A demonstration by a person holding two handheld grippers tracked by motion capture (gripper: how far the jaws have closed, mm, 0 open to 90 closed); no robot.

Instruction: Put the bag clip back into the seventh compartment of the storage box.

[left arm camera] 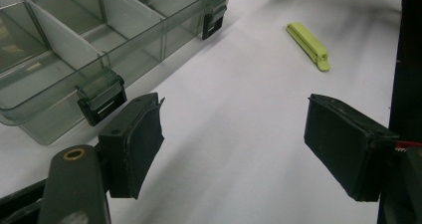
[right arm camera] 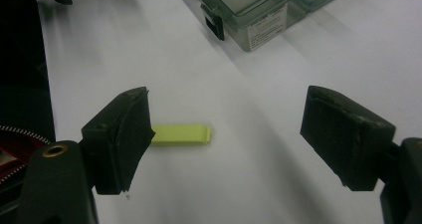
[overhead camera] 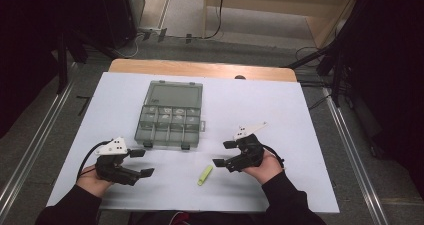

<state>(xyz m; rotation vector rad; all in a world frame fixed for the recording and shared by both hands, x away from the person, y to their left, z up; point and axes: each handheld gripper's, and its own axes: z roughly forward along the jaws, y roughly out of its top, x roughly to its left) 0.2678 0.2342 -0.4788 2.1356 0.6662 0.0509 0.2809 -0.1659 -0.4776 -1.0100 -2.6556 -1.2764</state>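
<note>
Fingers of both the left gripper (overhead camera: pixel 141 162) and right gripper (overhead camera: pixel 224 153) are gaping empty; the clip (overhead camera: pixel 204 175), a slim lime-green bar, is lying flat between them.

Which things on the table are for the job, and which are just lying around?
For the job:
green clip
open box
left gripper
right gripper

Just lying around:
dark knob at the table's far edge
floor cables

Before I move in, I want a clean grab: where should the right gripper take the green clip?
Probably across the middle of the green clip, jaws closing on its long sides from above: it lies flat, slim and apart from the box, nearest the open right gripper.
</note>
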